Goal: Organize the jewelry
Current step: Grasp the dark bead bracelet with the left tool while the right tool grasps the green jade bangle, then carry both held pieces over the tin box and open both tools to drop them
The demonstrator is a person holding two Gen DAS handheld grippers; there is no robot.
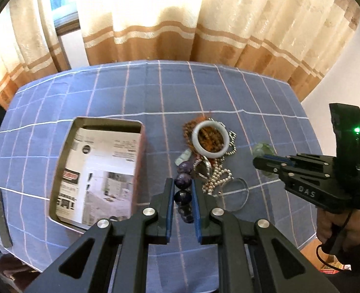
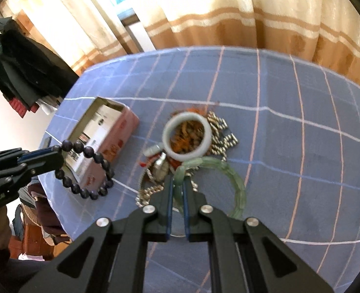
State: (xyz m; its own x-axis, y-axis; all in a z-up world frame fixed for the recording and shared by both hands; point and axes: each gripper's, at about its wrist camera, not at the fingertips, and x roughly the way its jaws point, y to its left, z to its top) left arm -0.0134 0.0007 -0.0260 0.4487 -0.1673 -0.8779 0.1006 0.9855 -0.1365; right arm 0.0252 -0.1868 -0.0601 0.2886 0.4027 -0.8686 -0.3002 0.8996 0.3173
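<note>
Two fisheye cameras, one on each claw, look steeply down along their own fingers at a blue checked worktop [image 1: 204, 85] from close above. The left view sits over the open box [image 1: 99, 168]; the right view sits further right. Both share the box, the jewelry pile [image 2: 189, 144], and the curtains [image 2: 253, 12] behind.

You are in a home room. Striped curtains [image 1: 180, 31], hanging coats [image 2: 21, 66], checked cloth [image 1: 228, 92] over your counter.
</note>
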